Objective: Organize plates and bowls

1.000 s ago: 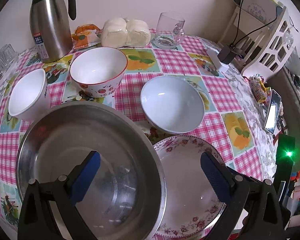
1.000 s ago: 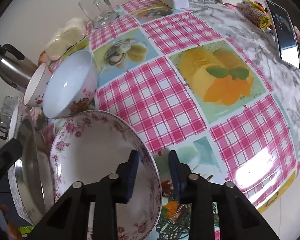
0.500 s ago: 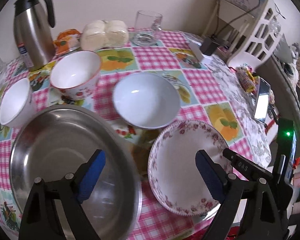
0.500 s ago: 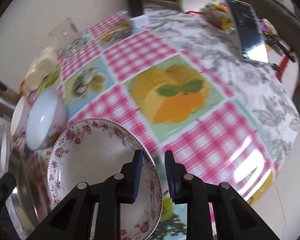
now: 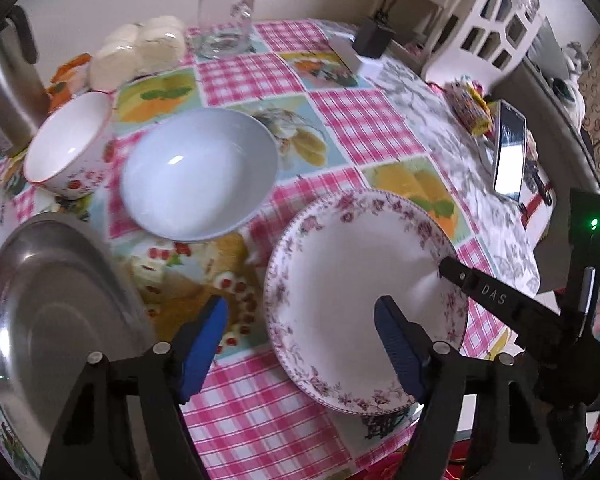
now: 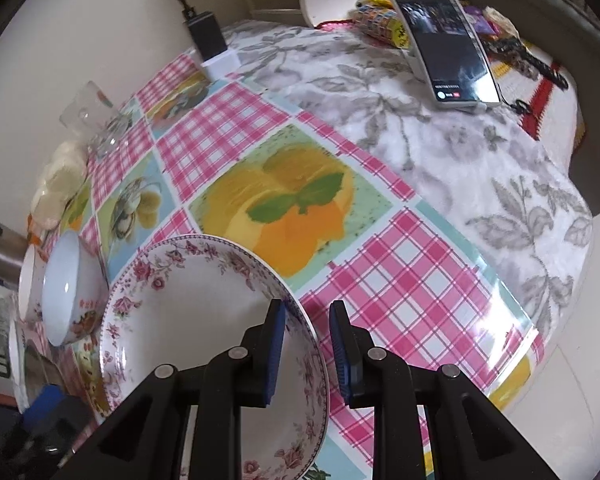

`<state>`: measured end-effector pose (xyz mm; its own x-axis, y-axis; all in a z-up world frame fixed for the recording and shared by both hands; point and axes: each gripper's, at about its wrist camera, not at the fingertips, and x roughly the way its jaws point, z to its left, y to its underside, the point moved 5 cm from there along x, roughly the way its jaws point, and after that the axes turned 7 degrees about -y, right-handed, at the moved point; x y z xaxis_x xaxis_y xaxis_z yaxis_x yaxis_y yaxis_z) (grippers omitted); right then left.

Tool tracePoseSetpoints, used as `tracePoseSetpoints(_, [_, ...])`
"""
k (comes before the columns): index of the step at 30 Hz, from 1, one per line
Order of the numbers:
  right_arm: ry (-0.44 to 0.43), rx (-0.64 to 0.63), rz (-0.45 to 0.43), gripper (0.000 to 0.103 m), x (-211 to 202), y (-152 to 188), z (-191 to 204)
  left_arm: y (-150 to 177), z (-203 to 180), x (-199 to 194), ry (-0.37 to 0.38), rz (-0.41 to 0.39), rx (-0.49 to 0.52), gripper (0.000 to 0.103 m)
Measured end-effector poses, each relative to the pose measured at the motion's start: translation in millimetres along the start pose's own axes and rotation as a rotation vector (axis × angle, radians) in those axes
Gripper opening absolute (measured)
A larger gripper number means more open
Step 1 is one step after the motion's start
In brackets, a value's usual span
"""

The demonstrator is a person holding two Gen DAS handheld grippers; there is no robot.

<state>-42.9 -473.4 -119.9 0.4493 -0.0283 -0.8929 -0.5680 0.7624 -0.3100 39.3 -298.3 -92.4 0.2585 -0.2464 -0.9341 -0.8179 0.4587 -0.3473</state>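
Note:
My right gripper (image 6: 306,354) is shut on the rim of the floral plate (image 6: 188,304) and holds it tilted above the table. The plate also shows in the left wrist view (image 5: 356,300), with the right gripper's finger (image 5: 476,288) on its right rim. My left gripper (image 5: 300,344) is open and empty, above the table's front edge between the steel basin (image 5: 52,316) and the plate. A white bowl (image 5: 198,172) stands behind, a red-rimmed bowl (image 5: 68,144) farther left. Another white bowl is cut off at the far left edge.
A steel thermos (image 5: 8,84), wrapped buns (image 5: 140,48) and a glass mug (image 5: 226,20) stand at the back. A phone (image 5: 510,152), a charger (image 5: 374,36) and a white rack (image 5: 496,28) lie to the right on the grey floral cloth (image 6: 480,160).
The floral plate has been lifted off the steel basin's side and carried right by my right gripper. My left gripper has swung right, away from over the basin.

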Motion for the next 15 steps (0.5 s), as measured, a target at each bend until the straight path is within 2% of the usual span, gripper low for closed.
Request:
tracePoseSetpoints(10, [0.002, 0.011, 0.015, 0.025, 3, -2, -6, 3, -8, 28, -0.05, 0.068, 0.01, 0.069])
tracePoseSetpoints(12, [-0.002, 0.015, 0.014, 0.025, 5, -4, -7, 2, -8, 32, -0.06, 0.076, 0.009, 0.062])
tracePoseSetpoints(15, [-0.015, 0.022, 0.016, 0.025, 5, -4, -8, 3, -8, 38, -0.06, 0.093, 0.006, 0.062])
